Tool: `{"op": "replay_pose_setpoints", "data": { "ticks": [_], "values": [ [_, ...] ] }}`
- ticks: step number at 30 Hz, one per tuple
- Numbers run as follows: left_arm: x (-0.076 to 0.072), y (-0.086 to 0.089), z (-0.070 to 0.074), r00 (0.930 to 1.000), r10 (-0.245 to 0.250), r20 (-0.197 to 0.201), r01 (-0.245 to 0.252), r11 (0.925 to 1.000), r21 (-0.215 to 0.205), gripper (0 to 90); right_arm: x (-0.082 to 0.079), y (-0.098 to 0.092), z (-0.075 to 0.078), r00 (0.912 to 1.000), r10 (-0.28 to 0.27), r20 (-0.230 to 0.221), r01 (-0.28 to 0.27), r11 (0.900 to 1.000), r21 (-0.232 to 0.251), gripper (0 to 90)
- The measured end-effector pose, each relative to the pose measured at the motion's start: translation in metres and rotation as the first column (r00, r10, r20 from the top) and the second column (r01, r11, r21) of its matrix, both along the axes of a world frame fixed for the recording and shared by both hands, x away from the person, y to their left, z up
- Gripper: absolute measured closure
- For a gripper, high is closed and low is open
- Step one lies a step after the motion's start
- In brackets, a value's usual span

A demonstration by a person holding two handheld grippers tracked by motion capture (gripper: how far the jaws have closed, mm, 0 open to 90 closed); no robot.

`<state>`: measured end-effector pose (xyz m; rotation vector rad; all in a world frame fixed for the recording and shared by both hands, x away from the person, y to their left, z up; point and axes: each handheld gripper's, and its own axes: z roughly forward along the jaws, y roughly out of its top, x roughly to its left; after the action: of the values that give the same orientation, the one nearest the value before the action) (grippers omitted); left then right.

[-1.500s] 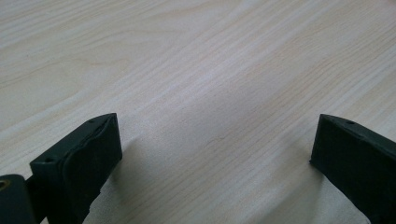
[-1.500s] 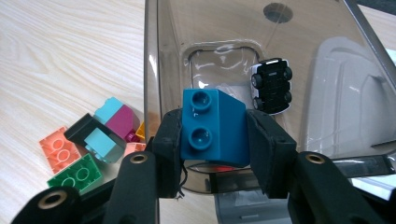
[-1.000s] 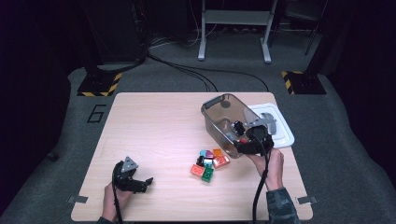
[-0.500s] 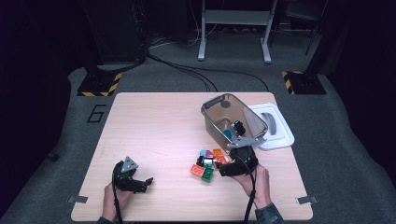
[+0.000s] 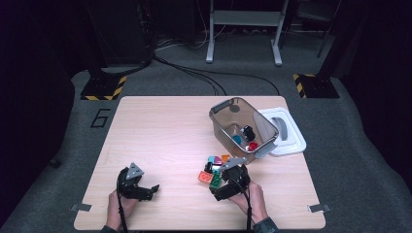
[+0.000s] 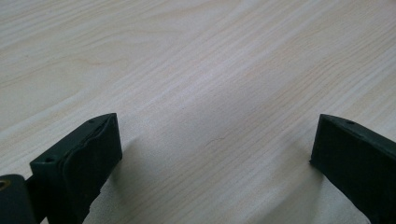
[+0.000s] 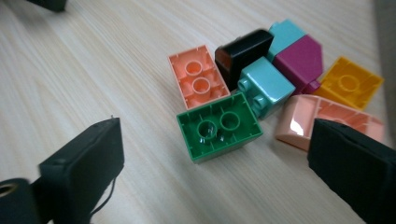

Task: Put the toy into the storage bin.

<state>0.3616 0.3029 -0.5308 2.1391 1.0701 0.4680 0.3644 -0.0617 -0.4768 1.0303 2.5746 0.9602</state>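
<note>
Right gripper [image 7: 215, 158] has dropped from the bin [image 5: 228, 124], opening over green brick [image 7: 218, 125].

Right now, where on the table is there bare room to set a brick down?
The wooden table is bare from the clear bin leftward to its far left corner, and between the left gripper and the brick pile. It is crowded around that pile, the right gripper and the white lid.
</note>
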Motion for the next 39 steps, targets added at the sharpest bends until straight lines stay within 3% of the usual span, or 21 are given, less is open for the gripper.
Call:
{"op": "replay_pose_setpoints", "data": {
  "ticks": [5,9,19,27,39],
  "values": [
    [0.000,0.000,0.000,1.0000,0.000,0.000,0.000,1.0000,0.000,1.5,0.007,0.006,-0.017,0.9998,0.016,-0.010,-0.017,1.000,-0.006,3.3],
    [0.000,0.000,0.000,1.0000,0.000,0.001,0.000,1.0000,0.000,1.5,0.010,0.008,-0.024,0.9997,0.016,0.019,-0.016,1.000,-0.011,14.2],
    [0.000,0.000,0.000,1.0000,0.000,0.000,0.000,1.0000,0.000,1.5,0.011,0.011,-0.033,0.9999,0.004,0.012,-0.003,0.999,-0.045,34.7],
    [0.000,0.000,0.000,1.0000,0.000,0.000,0.000,1.0000,-0.001,1.5,0.008,0.008,-0.032,0.9996,-0.002,0.030,0.003,0.999,-0.048,37.0],
    [0.000,0.000,0.000,1.0000,0.000,0.000,0.000,1.0000,-0.001,1.5,0.006,0.002,-0.018,0.9977,-0.035,0.058,0.036,0.999,-0.006,37.6]
  ]
}}
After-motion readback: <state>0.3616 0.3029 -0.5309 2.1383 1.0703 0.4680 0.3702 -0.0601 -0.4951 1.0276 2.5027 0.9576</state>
